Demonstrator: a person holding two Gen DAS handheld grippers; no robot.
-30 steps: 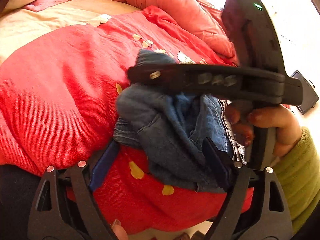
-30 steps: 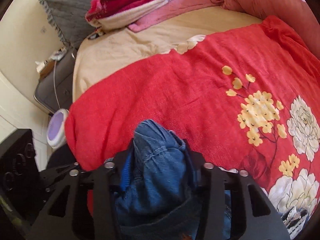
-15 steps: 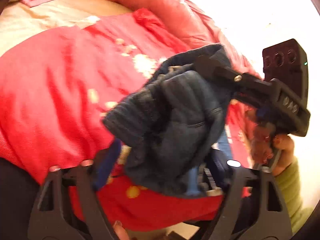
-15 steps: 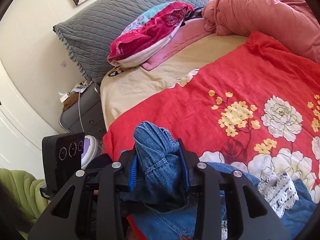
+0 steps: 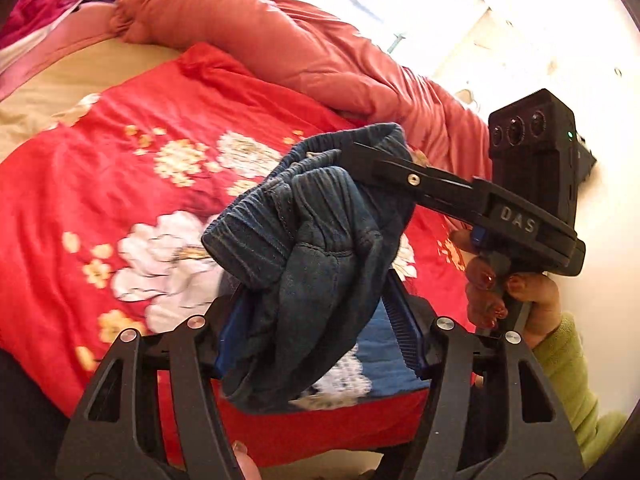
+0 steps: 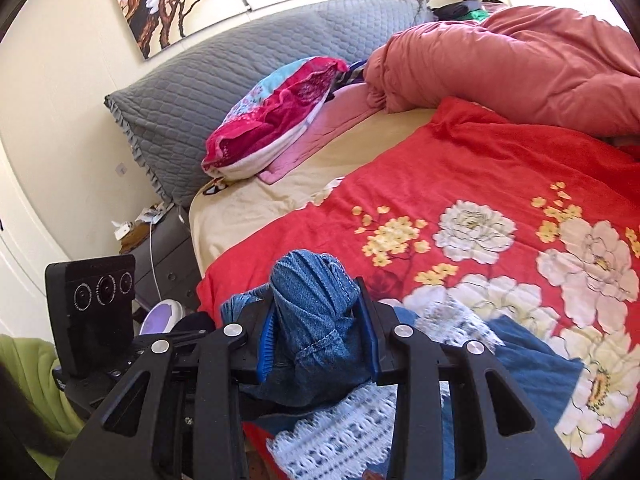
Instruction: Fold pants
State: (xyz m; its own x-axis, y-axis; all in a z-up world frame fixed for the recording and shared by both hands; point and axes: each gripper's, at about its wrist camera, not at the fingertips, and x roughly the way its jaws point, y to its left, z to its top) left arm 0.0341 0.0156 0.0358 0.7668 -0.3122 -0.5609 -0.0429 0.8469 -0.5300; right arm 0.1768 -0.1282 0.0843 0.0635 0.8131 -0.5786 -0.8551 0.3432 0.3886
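The blue denim pants (image 5: 304, 272) hang bunched above the bed. My right gripper (image 6: 316, 320) is shut on a thick wad of their denim (image 6: 312, 304). Seen from the side in the left wrist view, that right gripper (image 5: 360, 152) clamps the elastic waistband. My left gripper (image 5: 316, 332) holds the hanging bunch between its jaws, which are closing. The cloth lies against the left pad, while the right pad (image 5: 404, 320) still shows a gap. More denim with white lace trim (image 6: 520, 360) trails on the blanket. The left gripper's body (image 6: 90, 308) shows at the left.
A red floral blanket (image 6: 480, 184) covers the bed, with a salmon duvet (image 6: 520, 64) heaped along the far side. A pink-red pillow (image 6: 280, 120) leans on the grey headboard cushion (image 6: 224, 72). A nightstand (image 6: 168, 256) and a round purple thing (image 6: 160, 316) stand beside the bed.
Both grippers have risen and carried the pants up off the blanket. The left jaws have narrowed around the hanging denim. The right gripper keeps its grip.
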